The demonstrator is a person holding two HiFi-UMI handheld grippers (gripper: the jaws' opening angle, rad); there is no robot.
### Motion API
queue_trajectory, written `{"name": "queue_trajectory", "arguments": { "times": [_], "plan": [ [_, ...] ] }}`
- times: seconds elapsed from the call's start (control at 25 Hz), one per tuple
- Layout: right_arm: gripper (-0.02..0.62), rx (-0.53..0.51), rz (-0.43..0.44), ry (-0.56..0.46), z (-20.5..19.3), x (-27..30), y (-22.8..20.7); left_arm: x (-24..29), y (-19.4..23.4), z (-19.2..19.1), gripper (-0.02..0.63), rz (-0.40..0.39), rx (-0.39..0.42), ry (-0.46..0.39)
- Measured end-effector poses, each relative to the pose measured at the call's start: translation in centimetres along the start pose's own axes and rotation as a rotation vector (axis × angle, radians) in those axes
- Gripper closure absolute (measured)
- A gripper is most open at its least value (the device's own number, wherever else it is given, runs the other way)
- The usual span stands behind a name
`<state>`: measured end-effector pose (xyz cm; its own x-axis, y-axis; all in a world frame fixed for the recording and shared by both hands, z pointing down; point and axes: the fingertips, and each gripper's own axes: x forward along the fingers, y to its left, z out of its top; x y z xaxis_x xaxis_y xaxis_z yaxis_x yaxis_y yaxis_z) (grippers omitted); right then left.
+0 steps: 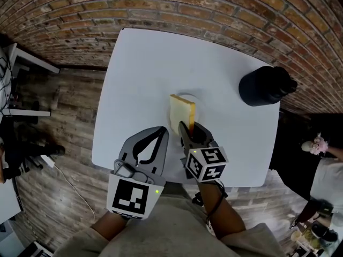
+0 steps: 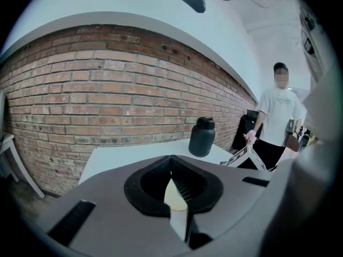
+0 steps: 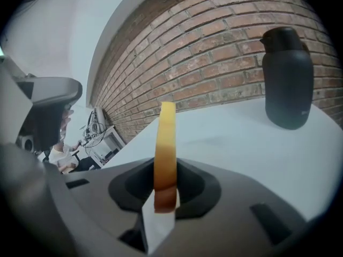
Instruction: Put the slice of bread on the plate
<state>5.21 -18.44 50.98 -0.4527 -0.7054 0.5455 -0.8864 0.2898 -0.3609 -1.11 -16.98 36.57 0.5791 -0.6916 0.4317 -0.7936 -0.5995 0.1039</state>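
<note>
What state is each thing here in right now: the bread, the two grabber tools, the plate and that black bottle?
slice of bread: standing on edge, clamped at its lower end.
right gripper: shut on the slice of bread.
left gripper: jaws together, holding nothing.
plate: faint white rim beside the bread; no bread lying flat on it.
black bottle: upright, lid on.

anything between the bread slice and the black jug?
Nothing: bare white tabletop between the tan-crusted bread slice and the matte black jug, per head view.
</note>
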Motion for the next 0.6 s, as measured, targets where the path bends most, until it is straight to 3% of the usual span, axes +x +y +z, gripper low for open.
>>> {"name": "queue_trajectory", "arguments": {
  "times": [0.6],
  "plan": [
    [0.491,0.028,-0.014,-0.031,-0.09,-0.06,-1.02,0.99,-0.38,-1.00,0.597,-0.021,-0.005,0.018]
  ]
}}
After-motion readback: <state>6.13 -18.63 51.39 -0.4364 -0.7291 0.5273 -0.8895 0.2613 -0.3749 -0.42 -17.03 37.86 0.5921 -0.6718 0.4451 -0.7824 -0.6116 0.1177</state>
